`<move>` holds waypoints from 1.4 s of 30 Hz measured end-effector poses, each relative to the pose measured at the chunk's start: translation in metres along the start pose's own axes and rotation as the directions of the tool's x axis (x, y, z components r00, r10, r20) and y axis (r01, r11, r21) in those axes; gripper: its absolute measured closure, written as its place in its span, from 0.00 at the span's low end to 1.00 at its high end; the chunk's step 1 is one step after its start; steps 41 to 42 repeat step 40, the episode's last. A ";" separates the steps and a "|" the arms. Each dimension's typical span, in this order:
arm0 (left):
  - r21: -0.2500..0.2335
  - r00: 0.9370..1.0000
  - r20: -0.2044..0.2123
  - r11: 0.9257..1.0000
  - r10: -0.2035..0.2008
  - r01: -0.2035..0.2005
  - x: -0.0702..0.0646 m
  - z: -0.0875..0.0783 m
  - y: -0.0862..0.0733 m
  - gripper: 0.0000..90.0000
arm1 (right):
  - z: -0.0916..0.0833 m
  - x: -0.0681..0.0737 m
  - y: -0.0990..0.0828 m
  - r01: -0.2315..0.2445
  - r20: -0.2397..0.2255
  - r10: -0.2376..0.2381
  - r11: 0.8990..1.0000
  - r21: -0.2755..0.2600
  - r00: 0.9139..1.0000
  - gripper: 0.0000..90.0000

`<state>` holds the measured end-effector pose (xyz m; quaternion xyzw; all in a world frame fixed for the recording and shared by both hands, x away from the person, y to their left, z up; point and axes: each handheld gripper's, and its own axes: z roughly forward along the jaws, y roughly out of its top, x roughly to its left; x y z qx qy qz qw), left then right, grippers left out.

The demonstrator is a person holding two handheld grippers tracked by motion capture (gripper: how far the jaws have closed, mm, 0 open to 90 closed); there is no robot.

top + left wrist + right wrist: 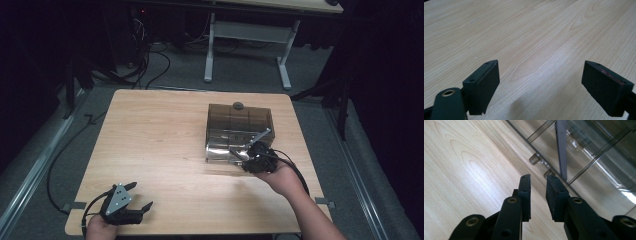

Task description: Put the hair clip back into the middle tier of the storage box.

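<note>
A smoky, see-through plastic drawer box (239,131) stands on the right half of the wooden bench (160,150), its long axis running from the near edge toward the far edge, its drawer fronts facing the person and a small dark knob (238,105) on its top at the far end. The right gripper (248,161) sits just at the near face of the box; in the right gripper view its fingers (525,192) stand a narrow gap apart with nothing between them, pointing at the small clear tabs (534,158) along the lower front edge, beside a grey strip (561,147) that runs up the front. The left gripper (139,196) rests near the bench's near left corner, well apart from the box, its fingers (482,83) spread wide and empty over bare wood. The likely trouble lies in the approach: the tabs are small and clear, so the fingers may close beside one rather than on it, or slip off slick plastic. With no hand steadying the box, a pull on a drawer could drag the whole light box toward the person, or a push could slide it away.
</note>
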<state>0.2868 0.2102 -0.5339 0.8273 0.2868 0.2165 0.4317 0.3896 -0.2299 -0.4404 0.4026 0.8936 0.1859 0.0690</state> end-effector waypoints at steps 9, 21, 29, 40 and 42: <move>-0.004 1.000 -0.005 1.000 -0.005 0.005 0.000 -0.001 0.000 0.17 | 0.007 0.007 -0.026 -0.010 -0.014 0.008 0.995 -0.101 1.000 0.79; -0.010 1.000 -0.009 1.000 -0.010 0.010 0.001 -0.001 -0.001 0.17 | 0.027 0.017 -0.078 -0.069 -0.003 0.071 0.950 -0.306 0.997 0.67; -0.010 1.000 -0.020 1.000 -0.017 0.017 0.001 -0.001 -0.001 0.17 | 0.042 0.025 -0.115 -0.073 0.018 0.089 0.898 -0.434 0.996 0.63; -0.015 1.000 -0.024 1.000 -0.015 0.014 0.000 -0.002 -0.001 0.17 | 0.042 0.022 -0.126 -0.118 -0.017 0.125 0.868 -0.483 0.992 0.62; -0.015 1.000 -0.024 1.000 -0.015 0.014 0.000 -0.002 -0.001 0.17 | 0.042 0.022 -0.126 -0.118 -0.017 0.125 0.868 -0.483 0.992 0.62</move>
